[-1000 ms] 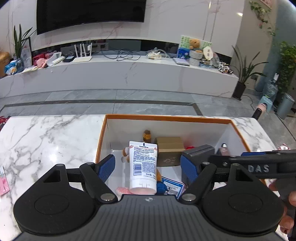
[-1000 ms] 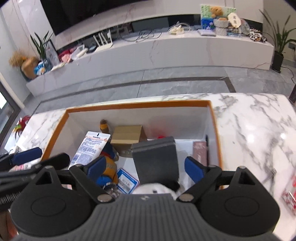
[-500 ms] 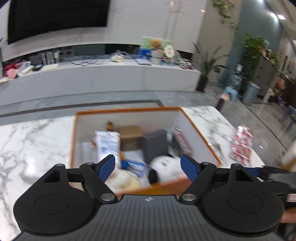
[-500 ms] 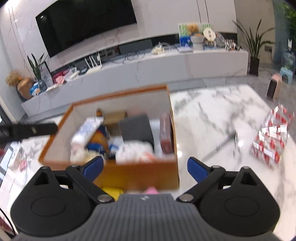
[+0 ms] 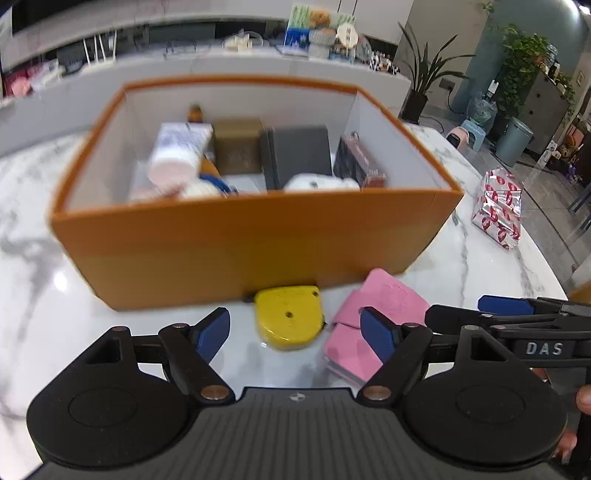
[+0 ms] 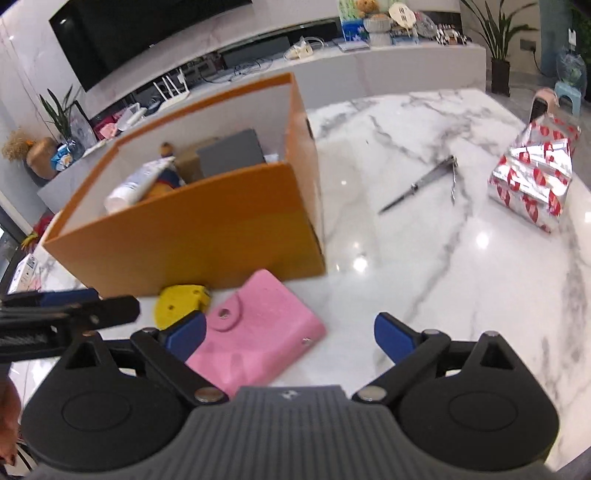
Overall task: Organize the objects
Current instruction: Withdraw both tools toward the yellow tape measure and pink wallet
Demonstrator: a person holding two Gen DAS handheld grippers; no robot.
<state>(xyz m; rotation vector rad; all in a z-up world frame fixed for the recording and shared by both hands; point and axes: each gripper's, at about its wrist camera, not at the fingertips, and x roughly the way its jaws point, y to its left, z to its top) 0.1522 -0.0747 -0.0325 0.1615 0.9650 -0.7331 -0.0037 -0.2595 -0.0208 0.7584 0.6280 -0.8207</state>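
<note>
A white marble desk [image 6: 461, 258] stands in a big room with a dark TV [image 6: 147, 33] on the wall and a long white shelf under it.

The left tongs [image 5: 295, 328] are wide apart and hold nothing. They hang just over the desk, and a yellow case [image 5: 290, 315] lies between the blue pads. The right pad [image 5: 376, 332] sits in front of a pink wallet [image 5: 384, 299]; I cannot tell if it touches it. The right tongs [image 6: 291, 328] have just been opening and are wide apart too, with nothing clamped. The pink wallet lies partly between them, by the left pad [image 6: 184, 330].

An orange box [image 5: 240, 243] sits in the middle of the desk. It is open on top and white inside. In it are a white tube [image 5: 177, 153], a brown box [image 5: 236, 147], a grey box [image 5: 299, 155], a dark red pack [image 5: 360, 164], something white and round [image 5: 319, 182] and some blue and yellow things that are too blurry to tell.

The yellow case and the pink wallet lie side by side on the desk, right against the near wall of the box. The wallet has a flap with a snap.

Well off toward the desk's right edge are a shiny silver pack with red spots [image 6: 532, 173] and a thin metal tool [image 6: 421, 184]. Green plants [image 5: 524, 62] stand on the floor far behind.
</note>
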